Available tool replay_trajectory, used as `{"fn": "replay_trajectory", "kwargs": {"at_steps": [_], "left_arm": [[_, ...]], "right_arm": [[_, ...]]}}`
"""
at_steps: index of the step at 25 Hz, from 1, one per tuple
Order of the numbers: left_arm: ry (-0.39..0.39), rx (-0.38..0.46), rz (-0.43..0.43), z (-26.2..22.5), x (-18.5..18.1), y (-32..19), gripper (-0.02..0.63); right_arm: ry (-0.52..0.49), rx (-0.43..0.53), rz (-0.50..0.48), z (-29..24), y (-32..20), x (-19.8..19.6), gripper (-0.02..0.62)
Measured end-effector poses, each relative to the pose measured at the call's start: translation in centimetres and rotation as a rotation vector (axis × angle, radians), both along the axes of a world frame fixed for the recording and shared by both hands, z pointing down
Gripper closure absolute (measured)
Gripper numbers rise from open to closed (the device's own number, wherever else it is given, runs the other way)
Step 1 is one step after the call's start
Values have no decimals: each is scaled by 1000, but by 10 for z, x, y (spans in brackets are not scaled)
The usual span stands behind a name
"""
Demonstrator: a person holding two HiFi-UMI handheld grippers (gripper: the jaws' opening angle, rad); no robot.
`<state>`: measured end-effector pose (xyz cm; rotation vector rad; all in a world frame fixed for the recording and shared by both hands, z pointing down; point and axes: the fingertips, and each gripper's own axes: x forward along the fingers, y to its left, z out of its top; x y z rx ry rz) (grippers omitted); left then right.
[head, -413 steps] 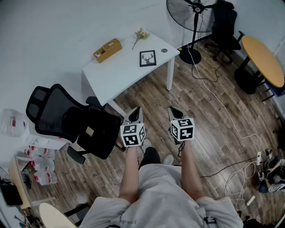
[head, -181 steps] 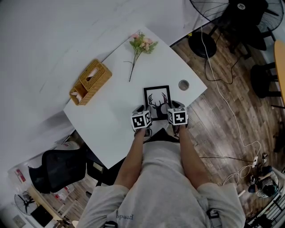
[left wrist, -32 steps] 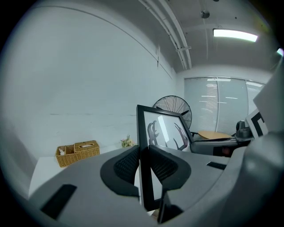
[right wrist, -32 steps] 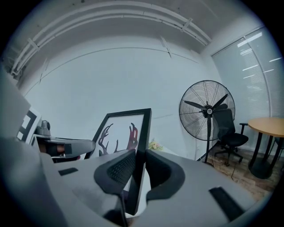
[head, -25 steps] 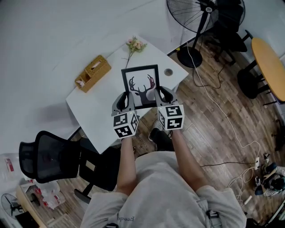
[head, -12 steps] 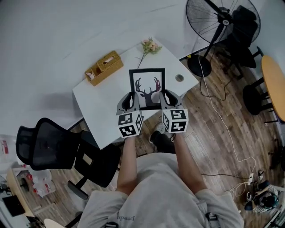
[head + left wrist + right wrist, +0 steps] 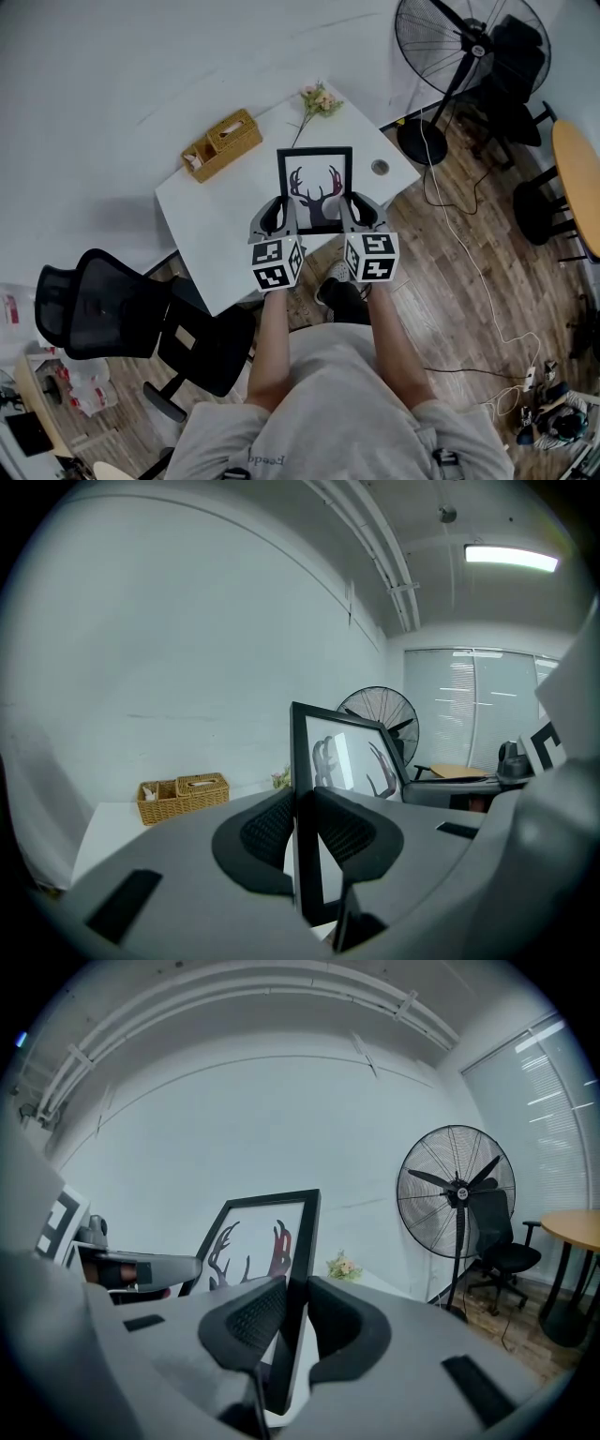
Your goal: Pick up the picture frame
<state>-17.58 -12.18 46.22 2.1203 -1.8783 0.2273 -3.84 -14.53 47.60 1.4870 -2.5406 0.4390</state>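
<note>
Head view puts the white table (image 7: 211, 248) against the wall, with a pedestal fan (image 7: 457, 45) on the wood floor to its right and a black office chair (image 7: 98, 305) pulled away on the left, so I have a free stance at the near edge.

The picture frame (image 7: 315, 187), with its antlered deer print, is up off the tabletop and in front of me. It stands nearly upright with the print facing back towards my camera. I judge the pick-up itself done.

It is held from both sides. The left gripper (image 7: 302, 810) is clamped on the frame's left rail near the bottom corner. The right gripper (image 7: 289, 1309) is clamped on the right rail at about the same height. The ribbed pads press the thin black moulding front and back. Matching low grips keep the frame from swinging or twisting.

The wicker tissue box (image 7: 220, 143), flower sprig (image 7: 317, 98) and small round disc (image 7: 379, 167) sit on the table beyond, clear of the frame.
</note>
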Motion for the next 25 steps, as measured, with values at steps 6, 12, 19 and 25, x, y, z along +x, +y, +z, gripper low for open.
{"fn": "replay_trajectory", "kwargs": {"at_steps": [6, 12, 19, 25], "left_arm": [[9, 2, 5, -1, 7, 3, 520], [7, 7, -7, -2, 5, 6, 518], [16, 8, -44, -1, -7, 8, 518], [11, 8, -31, -4, -5, 7, 519]], "right_arm": [[-4, 6, 19, -3, 0, 7, 517], [-8, 3, 8, -1, -2, 4, 517], [1, 23, -44, -6, -2, -8, 517], [1, 27, -42, -9, 0, -6, 517]]}}
